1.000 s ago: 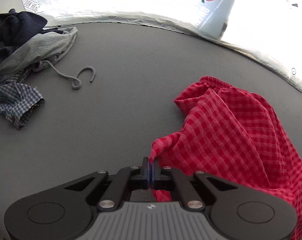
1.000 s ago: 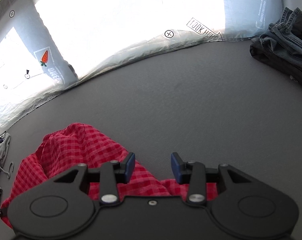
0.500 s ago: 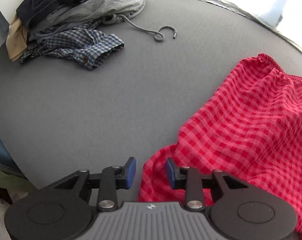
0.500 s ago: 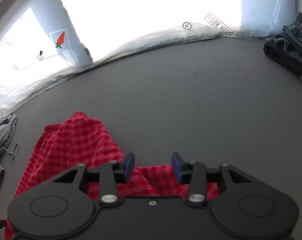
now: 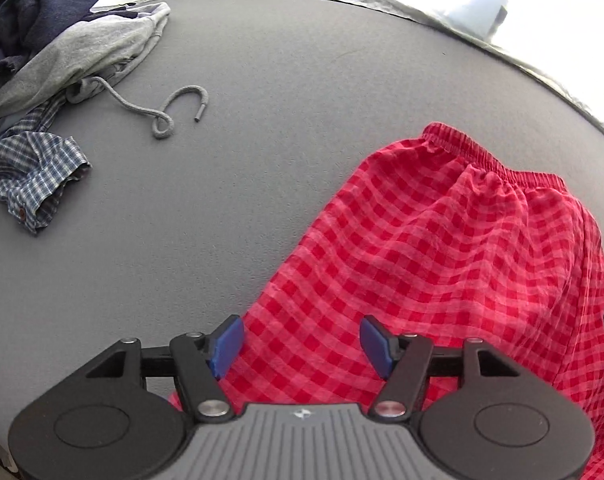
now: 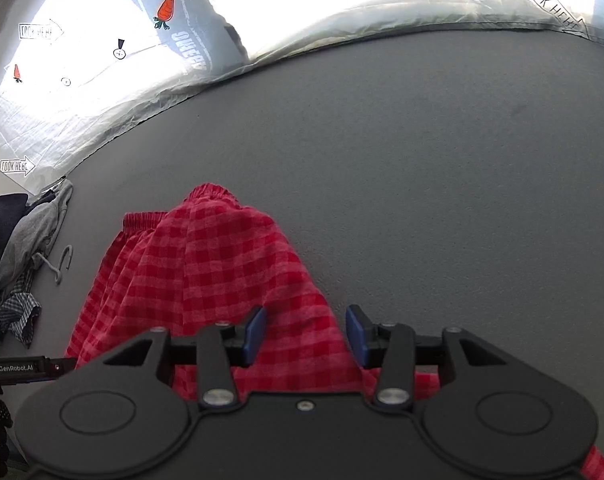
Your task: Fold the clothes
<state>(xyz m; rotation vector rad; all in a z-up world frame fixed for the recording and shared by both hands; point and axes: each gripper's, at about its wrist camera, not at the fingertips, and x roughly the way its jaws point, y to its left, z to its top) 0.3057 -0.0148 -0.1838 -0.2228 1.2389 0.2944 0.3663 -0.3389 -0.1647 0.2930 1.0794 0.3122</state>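
Observation:
Red checked shorts lie spread on the grey table, elastic waistband at the far end; they also show in the right wrist view. My left gripper is open and empty, its blue fingers just above the near left part of the shorts. My right gripper is open and empty over the near right part of the shorts, where the cloth is bunched in a ridge. The nearest hem is hidden under both gripper bodies.
A pile of clothes lies at the far left: a dark blue garment, a grey hoodie with a loose drawstring, a blue plaid shirt. A bright white sheet borders the table's far edge. The left gripper's side shows at left.
My left gripper let go of the shorts' corner and opened wide. The shorts went from a lifted bunch to lying spread flat. My right gripper stayed open and shifted over the cloth.

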